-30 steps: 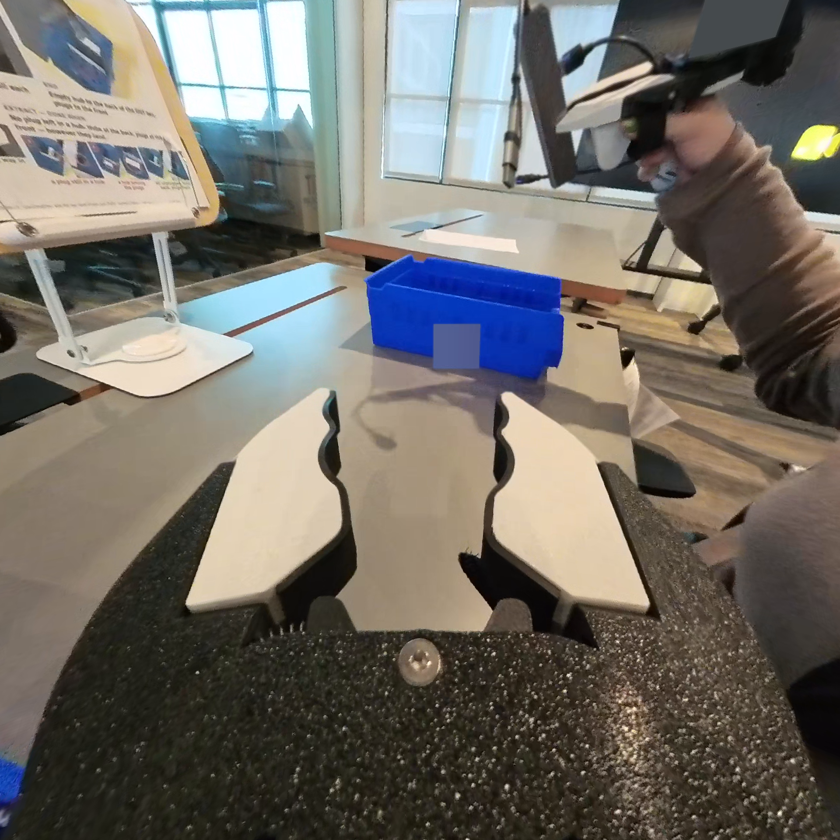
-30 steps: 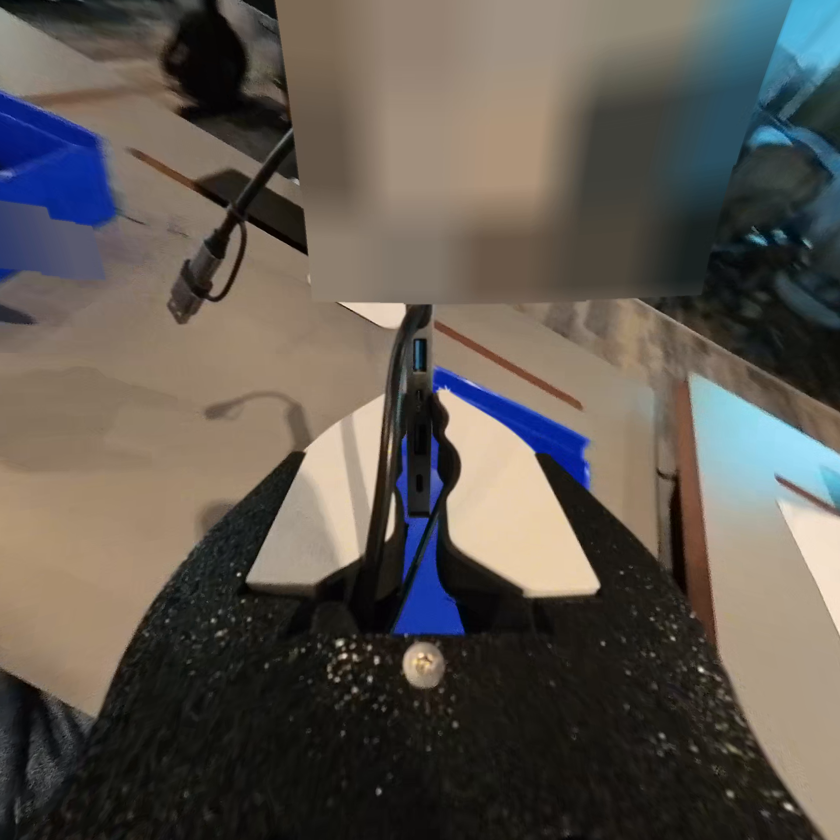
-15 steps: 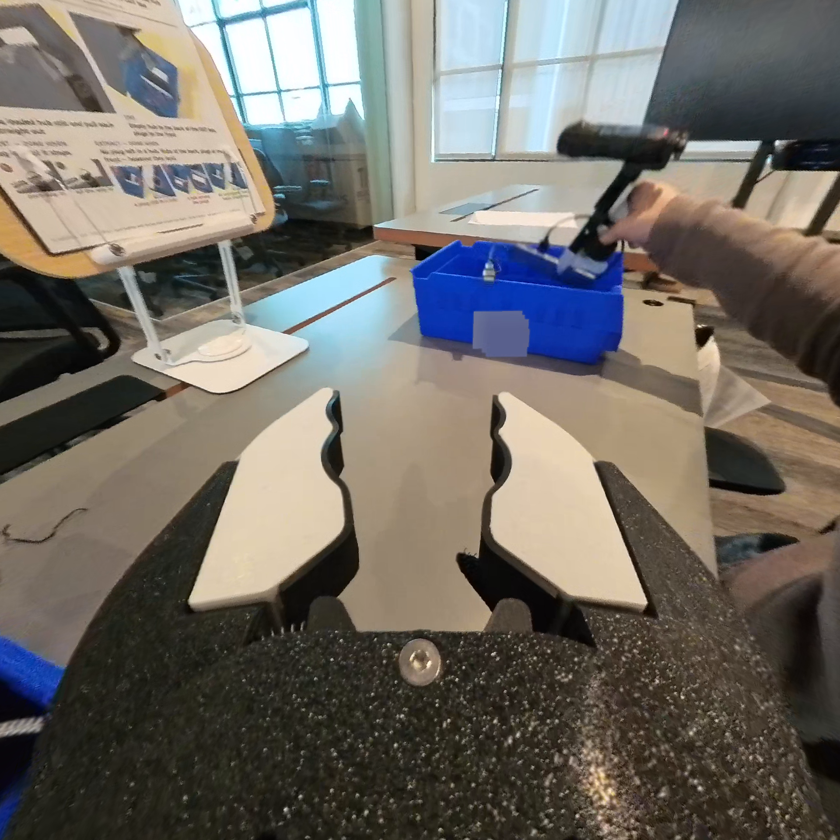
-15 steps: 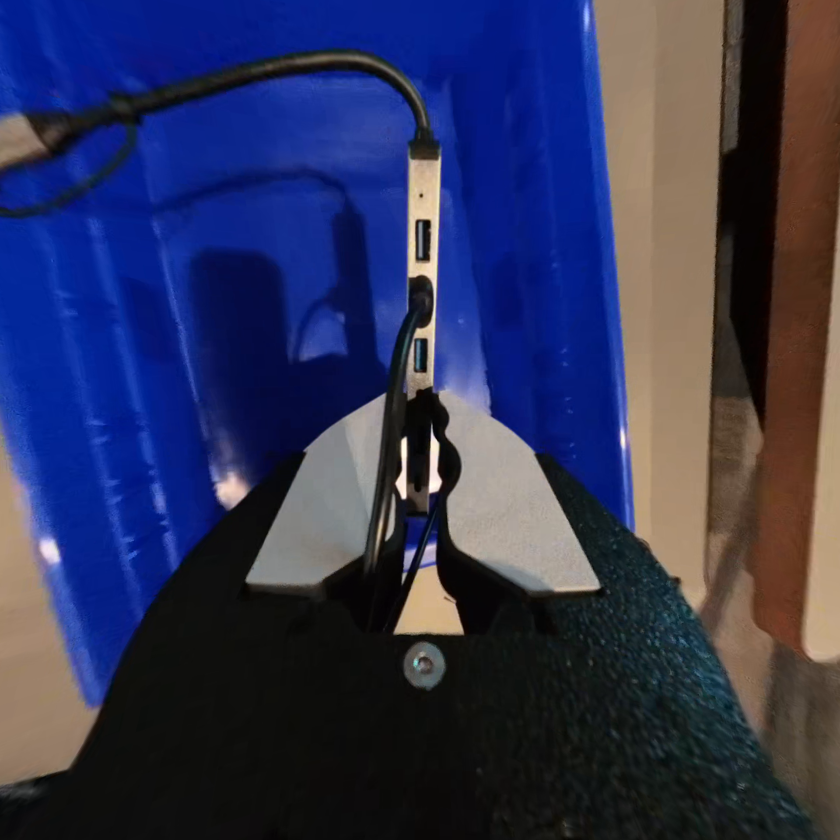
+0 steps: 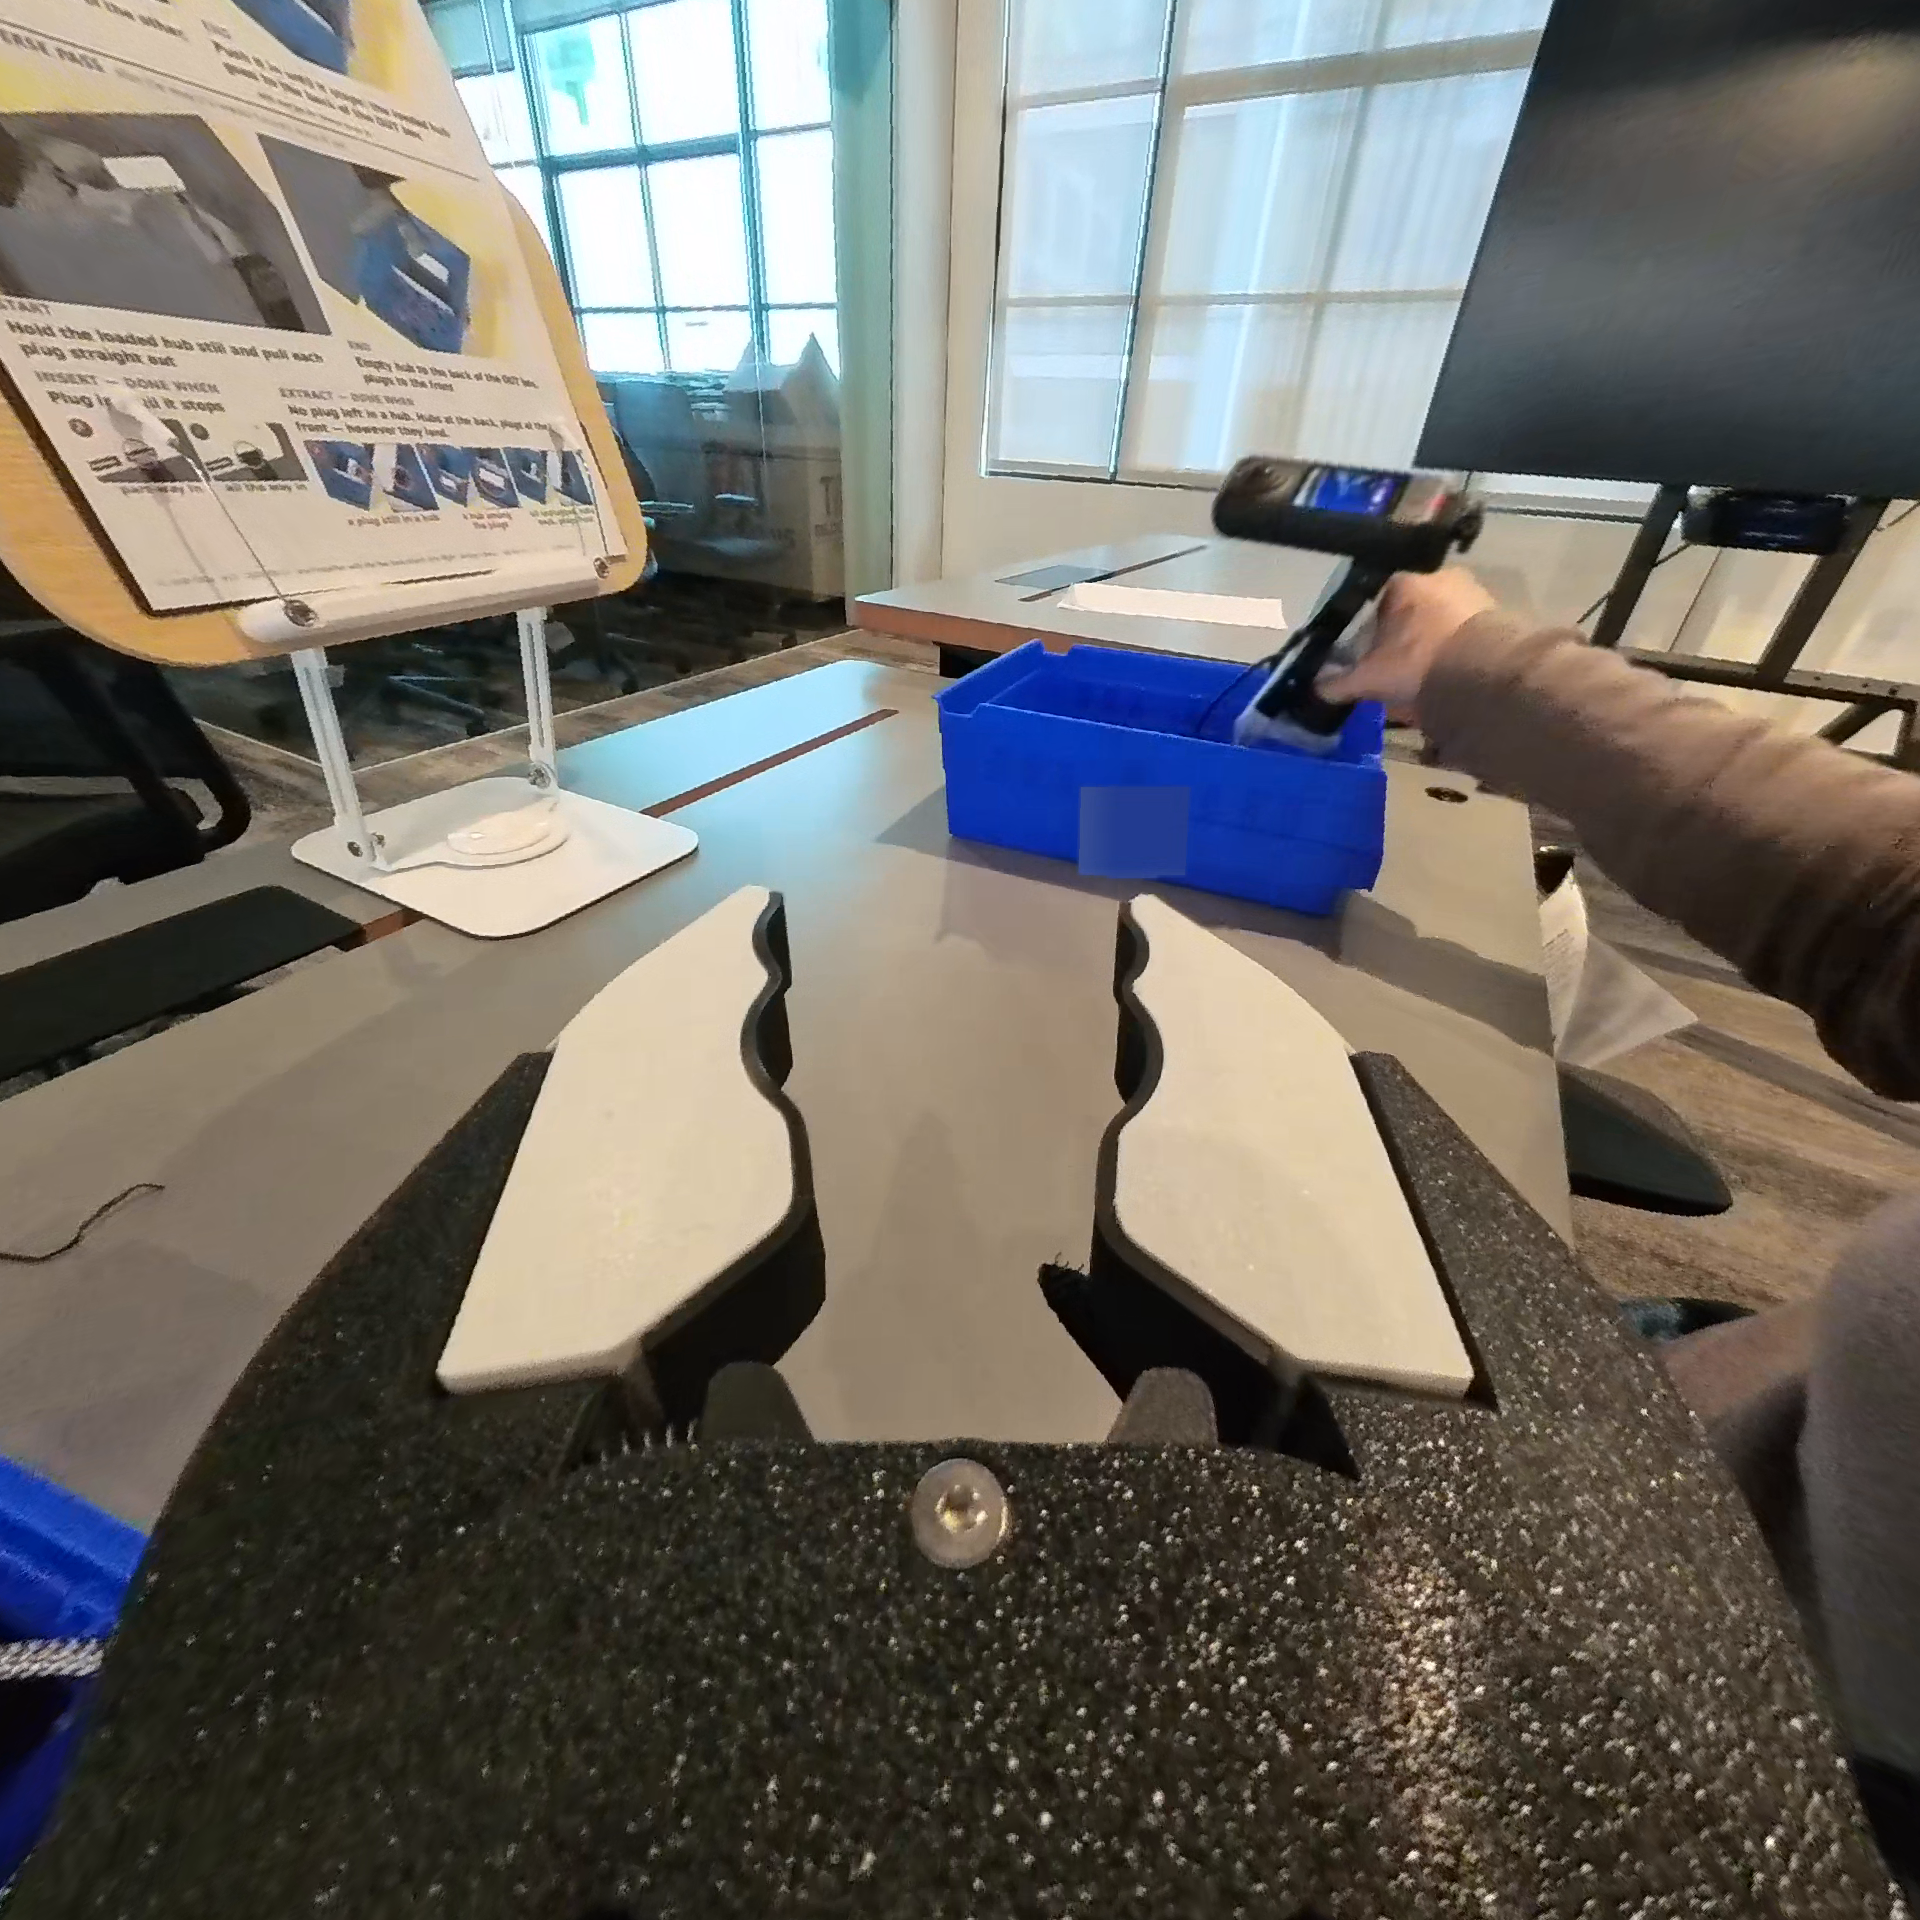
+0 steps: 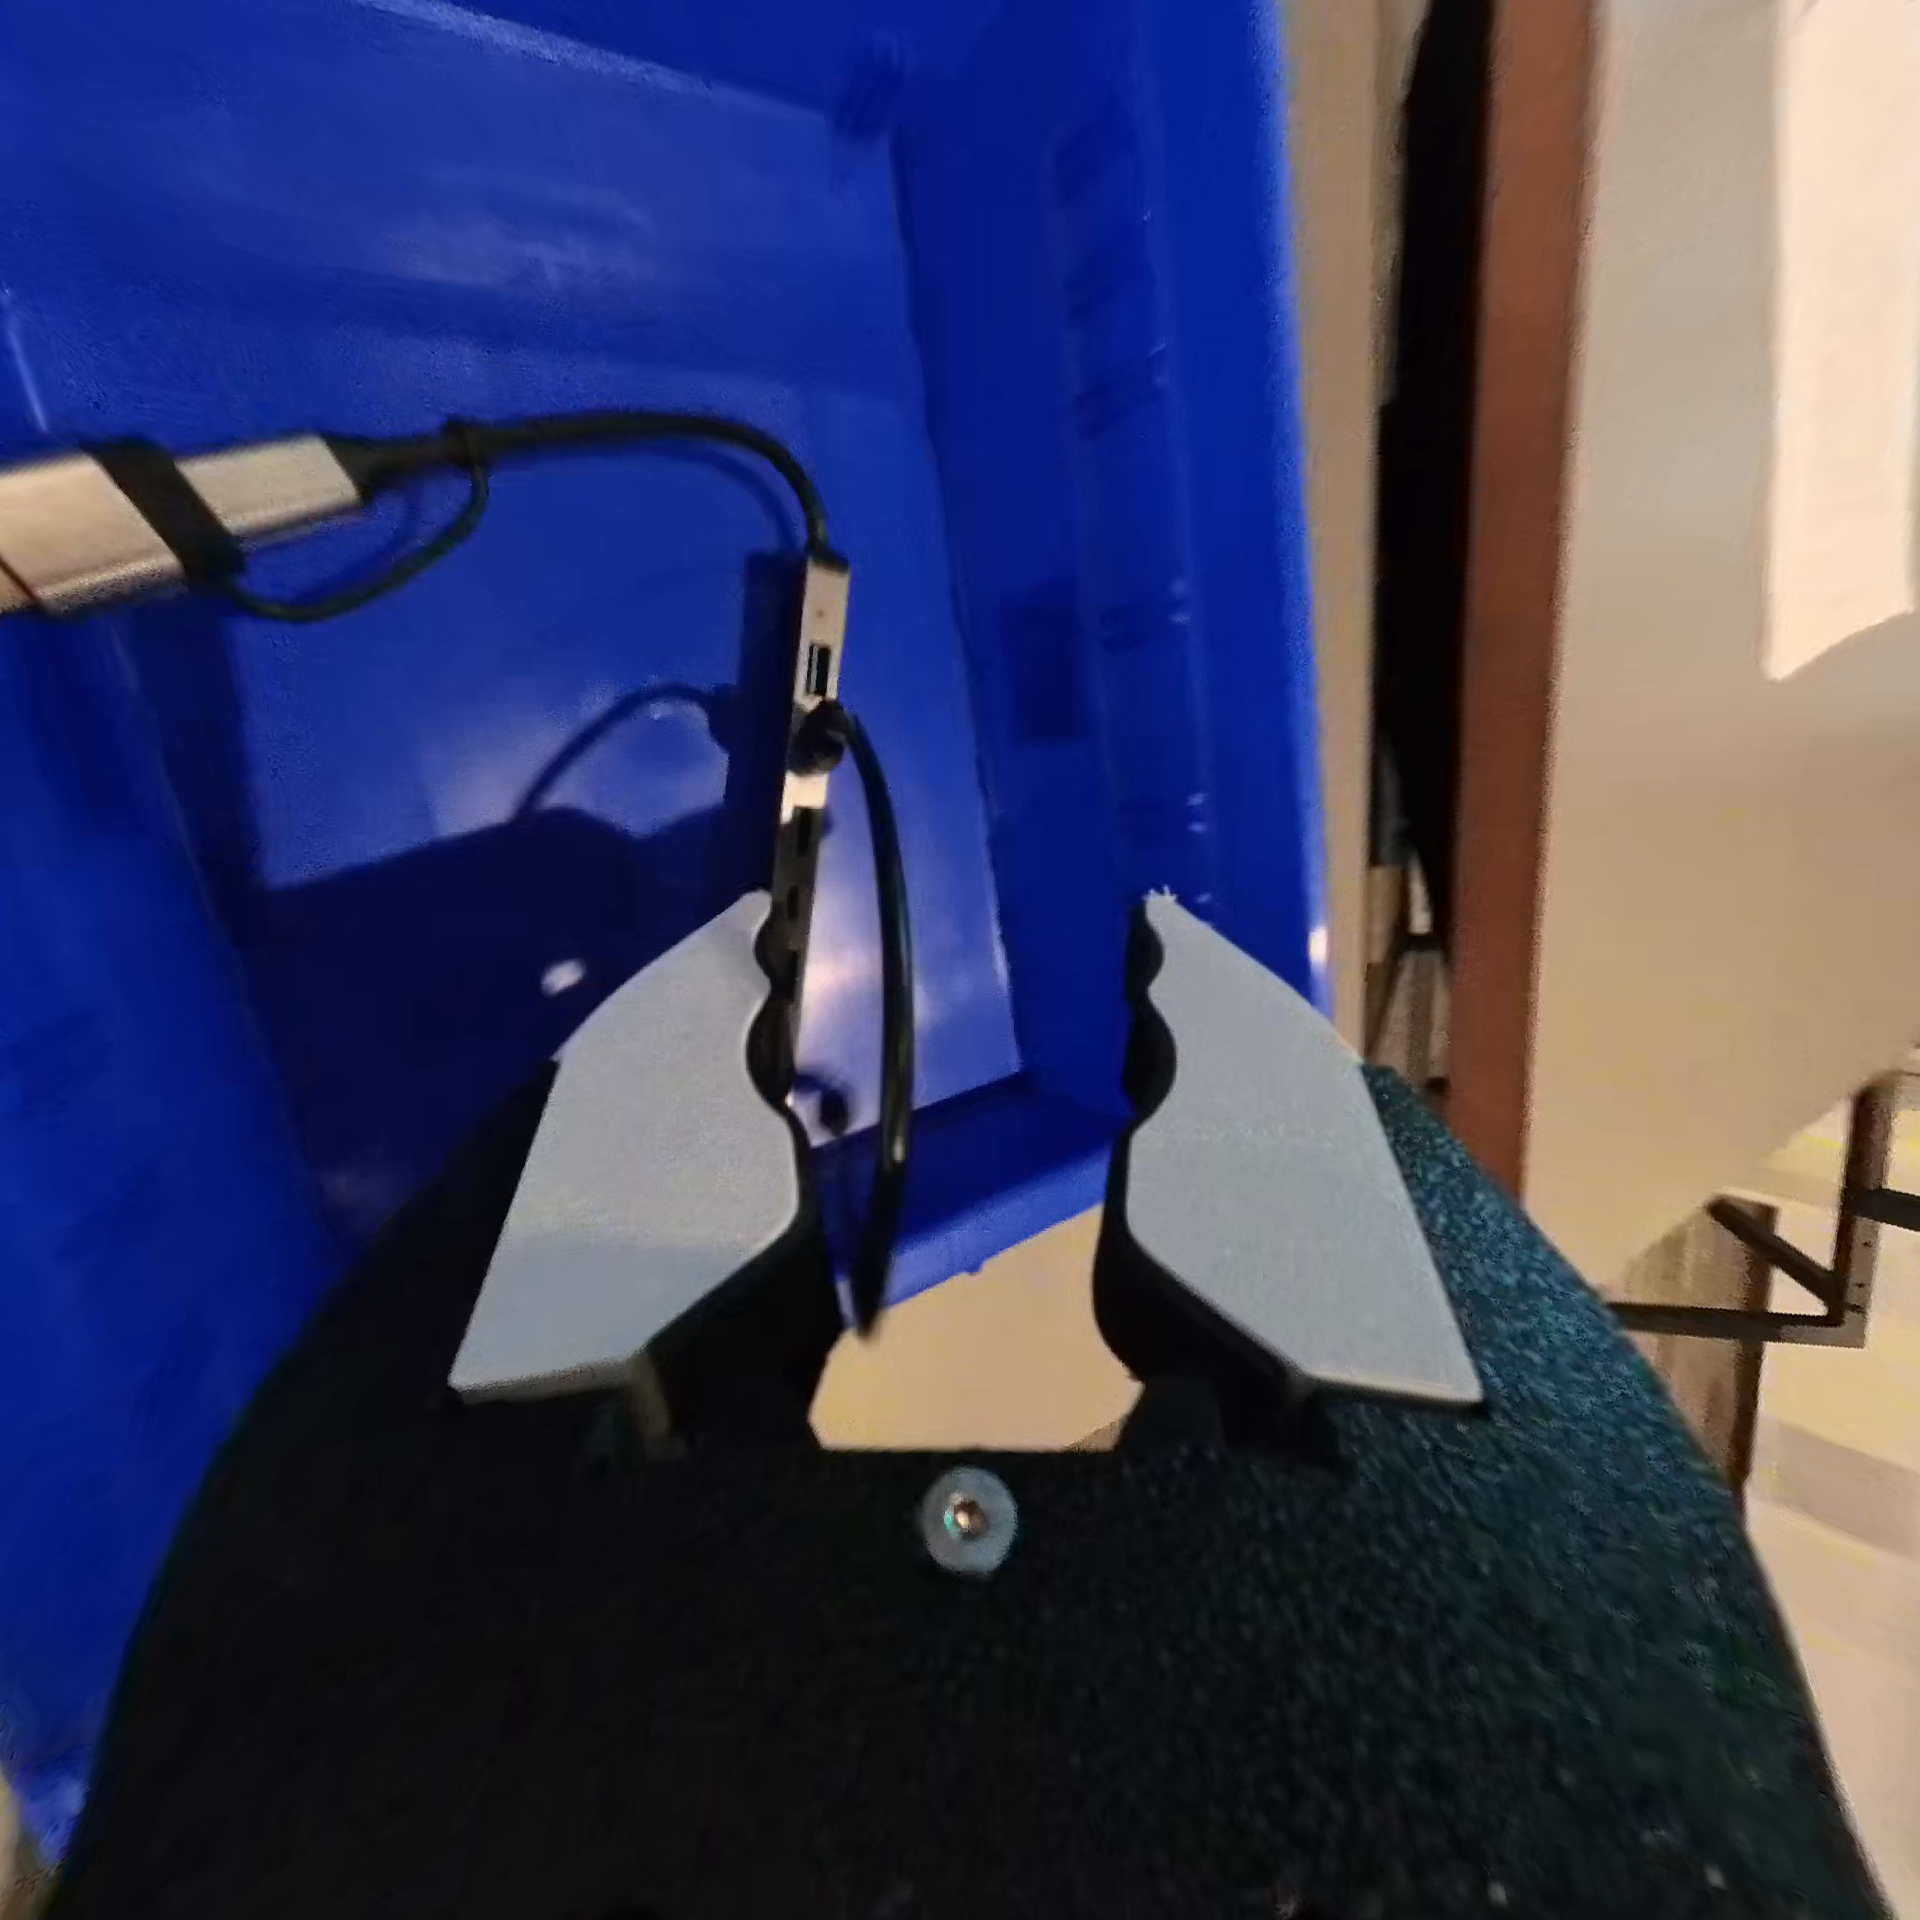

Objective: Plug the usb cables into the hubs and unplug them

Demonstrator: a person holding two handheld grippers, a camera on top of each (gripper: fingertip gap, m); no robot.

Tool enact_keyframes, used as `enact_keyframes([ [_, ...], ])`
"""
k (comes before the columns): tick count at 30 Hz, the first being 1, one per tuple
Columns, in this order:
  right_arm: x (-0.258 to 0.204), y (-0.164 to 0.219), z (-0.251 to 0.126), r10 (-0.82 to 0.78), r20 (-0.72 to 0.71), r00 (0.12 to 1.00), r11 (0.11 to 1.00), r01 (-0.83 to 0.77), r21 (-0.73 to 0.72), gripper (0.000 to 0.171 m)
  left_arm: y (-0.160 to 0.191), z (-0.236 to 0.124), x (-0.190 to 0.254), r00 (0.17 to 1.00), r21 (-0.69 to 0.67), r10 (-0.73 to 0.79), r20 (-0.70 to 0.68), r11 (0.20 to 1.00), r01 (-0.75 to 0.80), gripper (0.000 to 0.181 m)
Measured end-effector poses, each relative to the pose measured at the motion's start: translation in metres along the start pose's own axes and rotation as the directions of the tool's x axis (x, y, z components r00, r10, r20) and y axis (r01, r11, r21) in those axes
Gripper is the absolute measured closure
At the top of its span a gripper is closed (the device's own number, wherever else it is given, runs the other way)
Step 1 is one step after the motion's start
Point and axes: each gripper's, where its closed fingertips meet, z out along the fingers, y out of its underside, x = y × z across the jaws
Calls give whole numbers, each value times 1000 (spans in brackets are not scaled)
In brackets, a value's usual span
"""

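My right gripper (image 6: 951, 920) is open inside a blue bin (image 6: 1174, 520). A slim grey usb hub (image 6: 808, 790) stands on edge against my left finger (image 6: 665, 1132), with a black cable (image 6: 896, 987) plugged into its side and looping back between the jaws. The hub's own lead ends in a silver plug (image 6: 156, 530) at the left. My left gripper (image 5: 948, 925) is open and empty above the grey table (image 5: 260, 1091). In the left wrist view the right gripper (image 5: 1283, 717) dips into the blue bin (image 5: 1164, 800) at the table's far side.
An instruction board on a white stand (image 5: 488, 852) stands at the far left of the table. Another blue bin's corner (image 5: 52, 1579) shows at the lower left. A black screen on a stand (image 5: 1704, 239) is behind the table. A sleeve (image 5: 1714, 831) reaches in from the right. Spacing between my two grippers at the tips: around 50 cm.
My right gripper has opened and let go of the hub, which now rests inside the blue bin. One second ago it held the hub in the air. My left gripper stayed open.
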Motion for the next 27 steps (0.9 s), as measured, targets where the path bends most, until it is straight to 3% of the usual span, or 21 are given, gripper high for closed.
enact_keyframes([
  [5,15,-27,-67,57,-157,986,967,-15,256,116,-2,-2,-2,1000,9,7,14,1000,-7,121],
  [8,-2,-50,-126,107,-159,981,862,-11,507,118,-4,-3,-4,999,15,29,31,999,-29,121],
  [10,-32,-67,-169,102,-82,991,712,-16,702,118,-5,-5,-6,997,23,63,53,998,-64,119],
  [13,-95,-91,-233,5,109,994,370,-103,923,122,-9,-9,-14,983,36,138,119,989,-143,115],
  [15,-138,-101,-266,-96,224,970,153,-208,966,122,-12,-12,-20,969,31,185,164,981,-193,113],
  [17,-176,-110,-283,-181,253,950,22,-253,967,111,-12,-15,-26,954,15,219,205,974,-226,111],
  [22,-255,-126,-286,-309,288,906,-87,-329,940,82,-9,-17,-38,927,-17,253,276,966,-258,104],
  [25,-289,-122,-284,-379,335,863,-138,-411,901,67,-9,-15,-44,918,1,241,314,967,-255,90],
  [27,-301,-119,-285,-424,386,819,-119,-473,873,60,-9,-15,-49,916,20,201,348,975,-222,71],
])
